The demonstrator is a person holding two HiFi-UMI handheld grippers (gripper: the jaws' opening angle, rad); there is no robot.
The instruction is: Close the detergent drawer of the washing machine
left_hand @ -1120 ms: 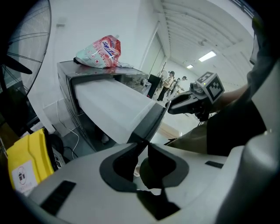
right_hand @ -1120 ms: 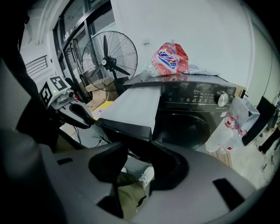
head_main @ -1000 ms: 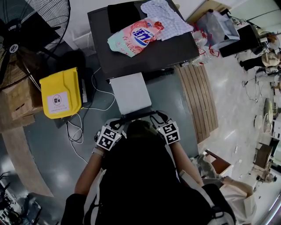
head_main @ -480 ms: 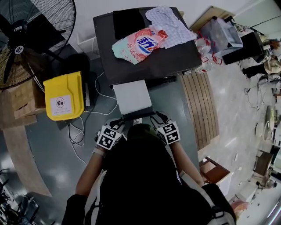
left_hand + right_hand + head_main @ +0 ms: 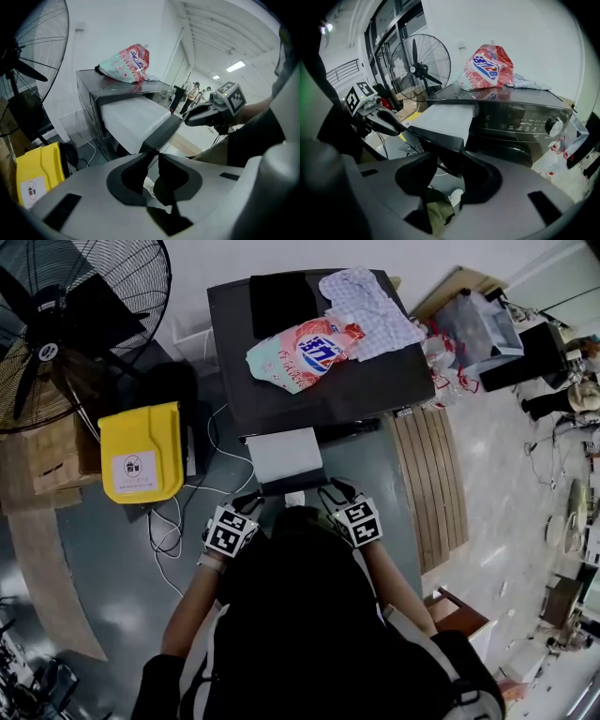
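Detergent drawer slid further into washing machine; exposed part shorter; left tool, right tool advanced with it.

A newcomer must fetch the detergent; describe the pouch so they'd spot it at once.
Find the dark washing machine near the floor fan, its detergent drawer pulled out. On its top lie a flat black piece, a pale checked cloth and the pouch. The pouch is the pink-and-white one with blue lettering.
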